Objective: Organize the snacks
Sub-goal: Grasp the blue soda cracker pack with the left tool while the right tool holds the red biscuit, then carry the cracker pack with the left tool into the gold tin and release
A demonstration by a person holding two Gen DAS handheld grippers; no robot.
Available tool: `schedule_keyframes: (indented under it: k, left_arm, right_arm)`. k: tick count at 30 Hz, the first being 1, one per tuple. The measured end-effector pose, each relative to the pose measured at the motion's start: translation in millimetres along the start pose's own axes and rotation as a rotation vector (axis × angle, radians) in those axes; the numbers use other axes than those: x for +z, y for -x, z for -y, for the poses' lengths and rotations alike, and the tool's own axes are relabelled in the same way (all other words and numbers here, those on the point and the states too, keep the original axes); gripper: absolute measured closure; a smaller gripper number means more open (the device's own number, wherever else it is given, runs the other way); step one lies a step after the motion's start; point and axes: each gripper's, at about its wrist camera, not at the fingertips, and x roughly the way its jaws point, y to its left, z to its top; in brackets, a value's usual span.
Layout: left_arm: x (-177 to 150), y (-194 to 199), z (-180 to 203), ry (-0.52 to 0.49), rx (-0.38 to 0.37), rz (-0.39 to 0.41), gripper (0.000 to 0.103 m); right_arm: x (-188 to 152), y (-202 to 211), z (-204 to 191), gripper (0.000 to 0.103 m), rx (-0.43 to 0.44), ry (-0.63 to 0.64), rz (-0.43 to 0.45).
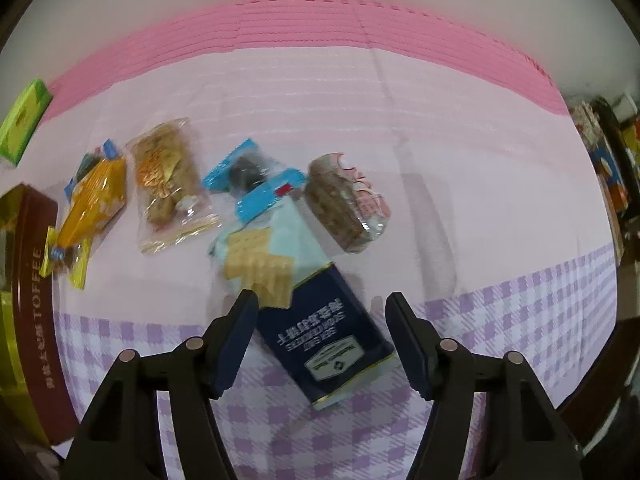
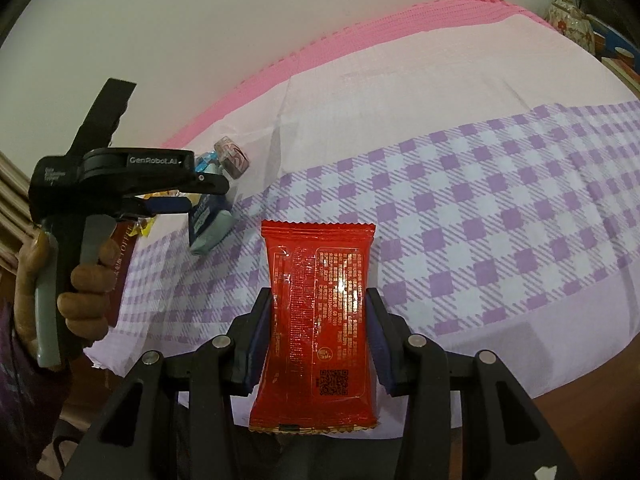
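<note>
The right gripper (image 2: 318, 332) pinches a red snack packet (image 2: 318, 320) by its sides, held above the checked cloth on the surface (image 2: 480, 208). Over on the left, the left gripper (image 1: 320, 336) hangs spread over a navy-and-pale-blue cracker pack (image 1: 316, 320), its fingers (image 1: 236, 336) either side, not pressing. Beyond it lie more wrapped snacks: an orange sachet (image 1: 96, 196), a clear biscuit bag (image 1: 168, 184), a round cake (image 1: 344, 204). A toffee box (image 1: 32, 300) sits at the left edge.
</note>
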Motion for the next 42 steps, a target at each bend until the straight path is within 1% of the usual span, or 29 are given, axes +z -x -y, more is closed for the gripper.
schedule_keyframes:
  k: [1,2,3,4,5,8,11,15,17,19,23,25,27,28,30,33,35,36,38,41,42]
  left_arm:
    - [-1,-2,-8,0.031,-0.002,-0.022,0.037]
    - [-2,-7,-17,0.080,-0.036,-0.054,0.037]
    - [-3,-8,-30,0.145,-0.090,-0.060,0.036]
    - [-3,-6,-36,0.181,-0.093,-0.046,0.036]
    - [-3,-7,-40,0.207,-0.080,-0.054,0.036]
    - [1,-9,-35,0.182,-0.061,-0.077,0.036]
    - [5,-12,-25,0.164,-0.038,-0.073,0.036]
    - [6,-20,11,0.092,0.027,-0.096,0.036]
    - [4,-22,21,0.069,0.060,-0.083,0.036]
    - [4,-24,30,0.067,0.063,-0.063,0.036]
    - [0,-23,33,0.016,0.097,-0.020,0.049]
    - [-6,-21,28,0.006,0.078,0.002,0.052]
    - [-19,-15,22,-0.006,0.057,0.009,0.052]
    - [-27,-12,19,-0.013,0.036,0.018,0.052]
    - [-44,-4,15,-0.038,0.038,0.044,0.053]
    - [-69,10,9,-0.048,-0.011,0.070,0.053]
    - [-83,21,2,-0.057,-0.018,0.091,0.054]
    - [-97,26,-2,-0.061,-0.027,0.099,0.054]
    - [-107,33,-8,-0.069,-0.031,0.112,0.054]
    - [-116,43,-26,-0.055,-0.045,0.115,0.054]
    - [-119,45,-41,-0.050,-0.048,0.115,0.054]
  right_arm:
    - [0,0,-1,0.062,-0.001,0.000,0.000]
    - [0,0,-1,0.062,-0.001,0.000,0.001]
    - [-1,-1,-1,0.062,-0.001,-0.001,0.002]
    - [-1,-1,-1,0.062,0.003,-0.004,0.000]
    - [-1,-1,-1,0.062,0.004,-0.007,0.000]
    - [-1,-2,0,0.061,0.006,-0.012,-0.002]
    - [-2,-2,0,0.061,0.009,-0.012,-0.003]
    - [-2,-3,0,0.061,0.018,-0.022,-0.008]
    - [-3,-4,0,0.061,0.019,-0.026,-0.012]
    - [-3,-4,0,0.061,0.019,-0.029,-0.014]
    - [-2,-5,0,0.060,0.021,-0.032,-0.017]
    - [-2,-4,0,0.060,0.021,-0.031,-0.017]
    - [-1,-3,1,0.060,0.015,-0.028,-0.015]
    - [-1,-3,1,0.060,0.012,-0.028,-0.014]
    - [-2,-3,3,0.060,0.014,-0.035,-0.010]
    - [-3,-2,1,0.060,-0.003,-0.023,-0.004]
    - [-5,-2,-1,0.060,-0.012,-0.016,-0.002]
    - [-6,-3,-2,0.060,-0.015,-0.013,-0.001]
    - [-7,-3,-3,0.060,-0.019,-0.008,0.003]
    - [-9,-6,-6,0.060,-0.030,-0.003,0.006]
    - [-9,-7,-7,0.060,-0.035,0.000,0.005]
